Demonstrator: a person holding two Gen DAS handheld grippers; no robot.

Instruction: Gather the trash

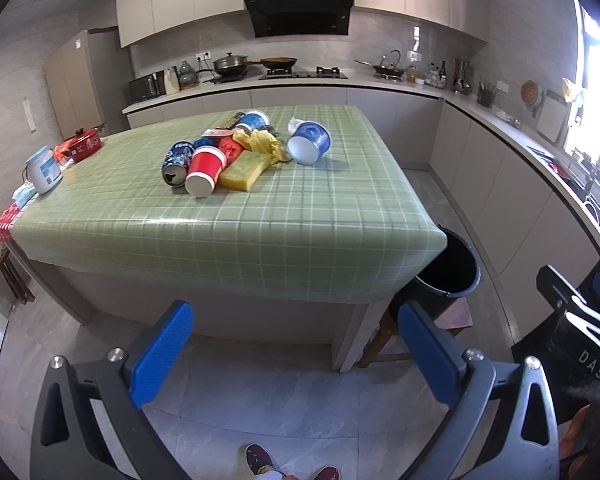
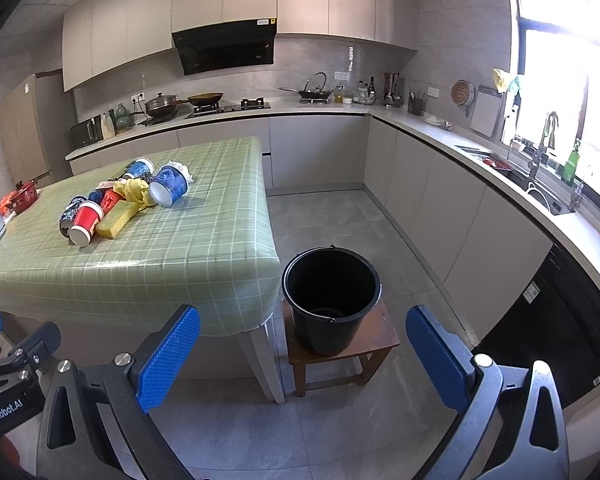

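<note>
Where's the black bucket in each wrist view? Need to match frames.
Left wrist: black bucket at right of centre, half hidden behind the table's near right corner.
Right wrist: black bucket at centre, fully visible on a wooden stool.
Shared landmark: green checked tablecloth.

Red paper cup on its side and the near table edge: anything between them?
Nothing. In the left wrist view, only bare green checked tablecloth runs from the red paper cup to the near edge; the right wrist view agrees.
</note>
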